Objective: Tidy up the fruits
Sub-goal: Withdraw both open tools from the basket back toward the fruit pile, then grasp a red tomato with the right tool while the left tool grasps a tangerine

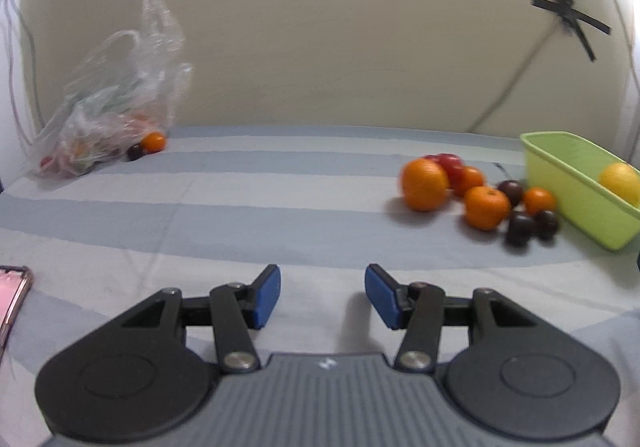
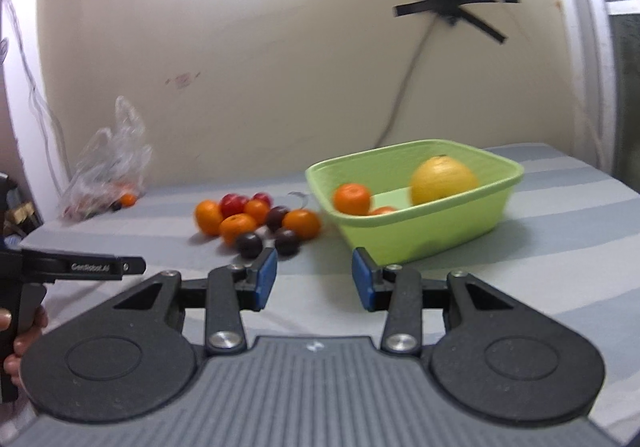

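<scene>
A pile of oranges point(image 1: 425, 185), red fruits point(image 1: 449, 163) and dark plums point(image 1: 520, 228) lies on the striped cloth beside a green basin point(image 1: 568, 183). In the right wrist view the pile point(image 2: 238, 227) sits left of the basin point(image 2: 424, 235), which holds a yellow citrus point(image 2: 444, 180) and oranges point(image 2: 352, 199). My left gripper point(image 1: 323, 296) is open and empty, well short of the pile. My right gripper point(image 2: 314, 279) is open and empty, in front of the basin and the nearest plum point(image 2: 287, 241).
A clear plastic bag point(image 1: 116, 103) with more fruit stands at the back left by the wall, an orange point(image 1: 154, 142) and a plum beside it. A pink phone point(image 1: 12, 299) lies at the left edge. The left gripper's handle point(image 2: 72, 267) shows at the right wrist view's left.
</scene>
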The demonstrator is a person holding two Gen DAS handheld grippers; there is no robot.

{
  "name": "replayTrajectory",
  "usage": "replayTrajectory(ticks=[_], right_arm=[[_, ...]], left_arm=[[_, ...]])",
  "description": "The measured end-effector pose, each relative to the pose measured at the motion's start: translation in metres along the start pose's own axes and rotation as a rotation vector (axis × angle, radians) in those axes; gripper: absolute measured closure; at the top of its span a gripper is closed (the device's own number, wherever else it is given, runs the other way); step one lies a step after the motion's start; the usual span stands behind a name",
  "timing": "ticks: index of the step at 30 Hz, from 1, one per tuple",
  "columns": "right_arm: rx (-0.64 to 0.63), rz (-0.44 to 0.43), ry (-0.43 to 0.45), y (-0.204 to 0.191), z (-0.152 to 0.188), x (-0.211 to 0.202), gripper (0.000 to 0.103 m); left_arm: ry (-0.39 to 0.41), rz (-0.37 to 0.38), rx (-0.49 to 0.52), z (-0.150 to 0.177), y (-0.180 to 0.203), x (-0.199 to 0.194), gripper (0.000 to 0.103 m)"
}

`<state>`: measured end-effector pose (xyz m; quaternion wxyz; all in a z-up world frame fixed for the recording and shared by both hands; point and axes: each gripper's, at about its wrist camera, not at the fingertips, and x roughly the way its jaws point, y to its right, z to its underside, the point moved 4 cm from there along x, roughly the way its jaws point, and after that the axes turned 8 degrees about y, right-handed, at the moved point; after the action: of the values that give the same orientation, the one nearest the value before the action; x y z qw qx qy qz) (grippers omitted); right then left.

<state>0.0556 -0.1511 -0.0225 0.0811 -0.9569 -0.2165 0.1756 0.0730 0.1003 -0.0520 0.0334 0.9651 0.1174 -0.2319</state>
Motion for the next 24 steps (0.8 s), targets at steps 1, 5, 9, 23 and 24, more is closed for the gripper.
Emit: replayTrajectory(ticks=[1, 5, 9, 23, 24], right_arm=[[-0.011, -0.011, -0.009, -0.004, 0.000, 0.003, 0.059], [-0.077, -0.057, -0.036, -0.027, -0.005, 0.023, 0.059], [-0.137, -0.117, -0.051, -0.054, -0.016, 0.054, 0.059], [-0.134, -0.170, -0.133, -0.078, -0.043, 0.155, 0.060], [-0.100, -0.163, -0.140, -0.071, -0.049, 0.159, 0.060]], left_arm=[[-0.005, 0.016, -0.035, -0.001, -0.006, 0.002, 0.055], [0.005, 0.061, -0.131, -0.002, -0.019, 0.003, 0.054], [0.017, 0.101, -0.201, -0.001, -0.027, 0.001, 0.054], [-0.013, 0.189, -0.147, -0.019, -0.017, 0.026, 0.049], [-0.011, 0.210, -0.118, -0.022, -0.011, 0.030, 0.049]])
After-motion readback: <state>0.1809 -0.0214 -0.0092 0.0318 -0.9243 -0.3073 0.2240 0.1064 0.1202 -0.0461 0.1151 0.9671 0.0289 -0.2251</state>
